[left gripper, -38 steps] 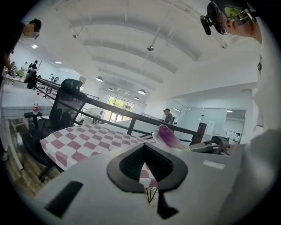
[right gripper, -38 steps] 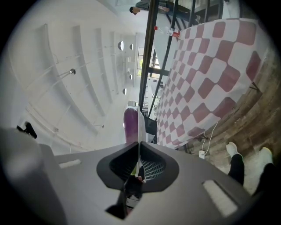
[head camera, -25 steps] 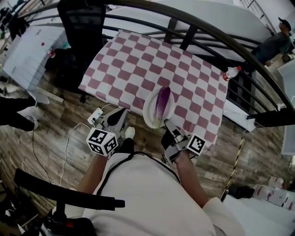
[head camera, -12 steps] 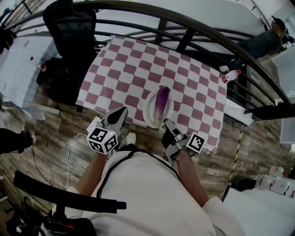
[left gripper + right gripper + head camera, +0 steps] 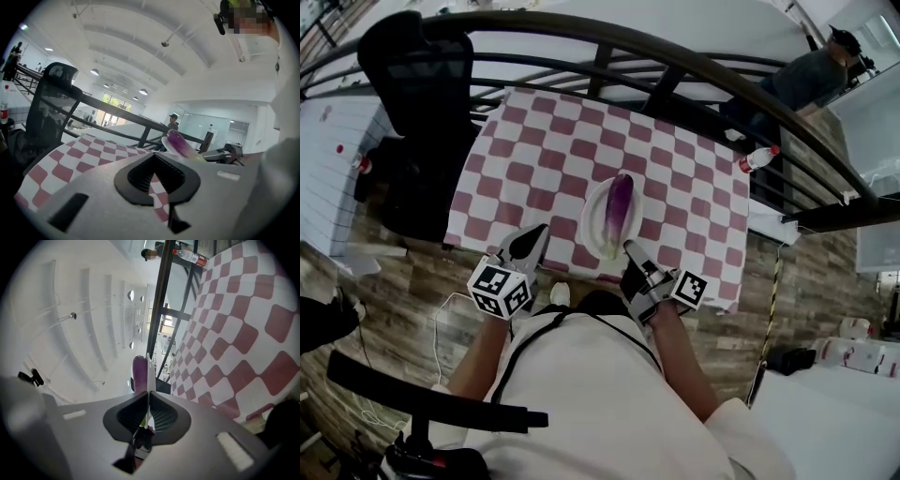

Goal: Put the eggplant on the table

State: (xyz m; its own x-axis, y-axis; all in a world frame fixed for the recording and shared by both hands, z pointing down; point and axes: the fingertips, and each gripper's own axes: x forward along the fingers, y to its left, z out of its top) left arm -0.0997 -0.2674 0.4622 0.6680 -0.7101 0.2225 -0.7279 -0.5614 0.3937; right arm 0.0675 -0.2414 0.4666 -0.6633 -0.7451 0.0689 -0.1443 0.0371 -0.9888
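Head view: one eggplant (image 5: 619, 206) lay on one plate (image 5: 593, 221), beyond right gripper (image 5: 628, 248), jaws clenched on plate rim; left gripper (image 5: 538, 232) jaws clenched, empty; grip point obscured.

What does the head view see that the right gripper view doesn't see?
Only the head view shows the left hand-held gripper, the black chair and the person's white shirt. Only the right gripper view shows the ceiling lamps and, close up, the right hand-held gripper shut on the edge of the plate. Both show the eggplant lying on the plate, the checked tablecloth and a bottle.
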